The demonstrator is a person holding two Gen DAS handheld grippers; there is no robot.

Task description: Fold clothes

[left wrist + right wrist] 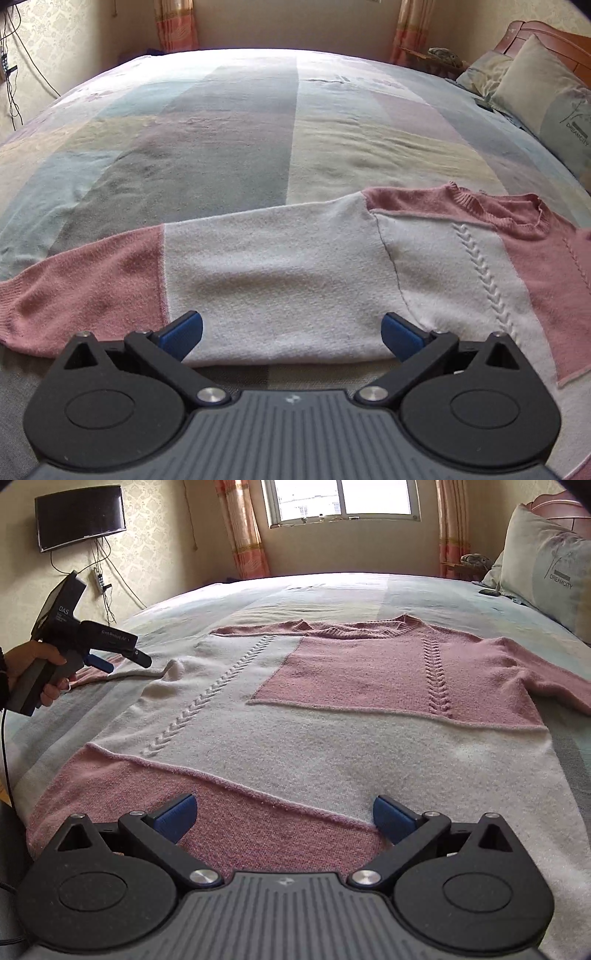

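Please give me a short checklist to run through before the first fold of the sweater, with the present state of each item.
1. Sweater spread flat on the bed: ok.
2. Left gripper open over the left sleeve: ok.
3. Right gripper open over the hem: ok.
4. Right sleeve laid out straight: cannot tell, its end runs out of view.
5. Fingers touching the fabric: cannot tell.

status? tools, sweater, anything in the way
Left tool open over white sleeve. Right tool open at hem. Sweater flat, unfolded. Nothing in the way.
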